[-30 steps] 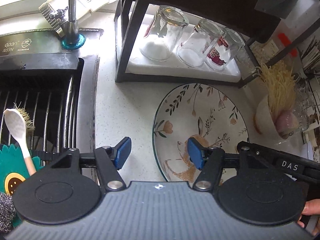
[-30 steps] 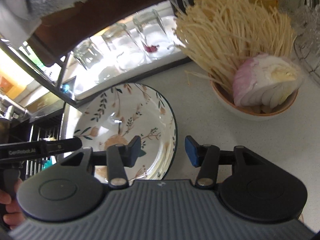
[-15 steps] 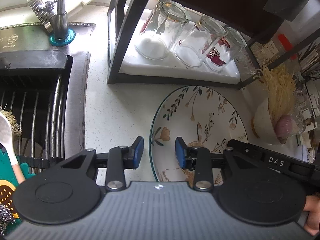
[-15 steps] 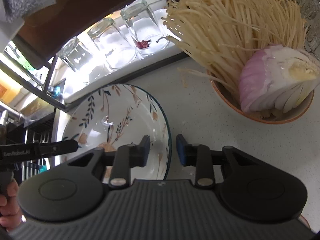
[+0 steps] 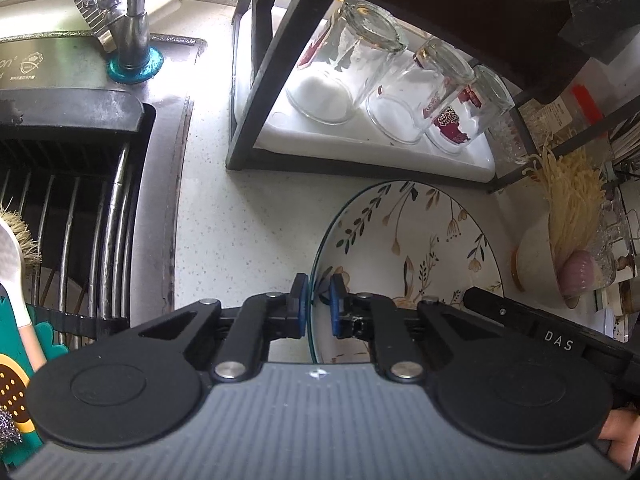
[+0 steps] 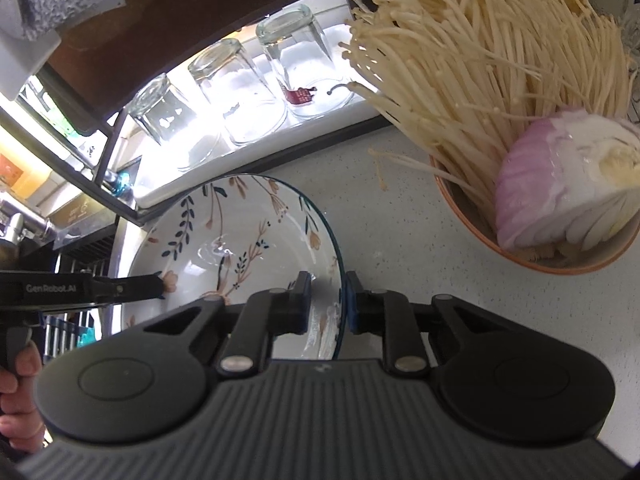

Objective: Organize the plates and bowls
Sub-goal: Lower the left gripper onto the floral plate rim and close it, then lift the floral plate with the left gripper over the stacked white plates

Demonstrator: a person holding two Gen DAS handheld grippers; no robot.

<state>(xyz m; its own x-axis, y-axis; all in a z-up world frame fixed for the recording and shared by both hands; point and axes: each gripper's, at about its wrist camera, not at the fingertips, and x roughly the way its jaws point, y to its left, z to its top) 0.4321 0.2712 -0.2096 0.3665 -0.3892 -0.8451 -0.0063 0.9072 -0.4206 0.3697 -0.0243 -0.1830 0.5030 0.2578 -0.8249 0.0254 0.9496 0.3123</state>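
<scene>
A floral plate (image 5: 416,248) with a dark rim lies on the speckled counter; it also shows in the right wrist view (image 6: 240,240). My left gripper (image 5: 318,306) is shut on the plate's left rim, one blue pad each side. My right gripper (image 6: 328,300) is shut on the plate's right rim. The left gripper shows in the right wrist view (image 6: 120,288) at the plate's far edge. The right gripper's body shows in the left wrist view (image 5: 560,340).
A black rack (image 5: 280,80) with three upturned glasses (image 5: 348,64) stands behind the plate. A bowl of enoki mushrooms and half an onion (image 6: 560,200) sits right of it. The sink with a wire rack (image 5: 80,220) and tap (image 5: 132,20) lies to the left.
Both grippers have closed from open onto opposite rims of the plate. Both cameras have moved in a little closer to it.
</scene>
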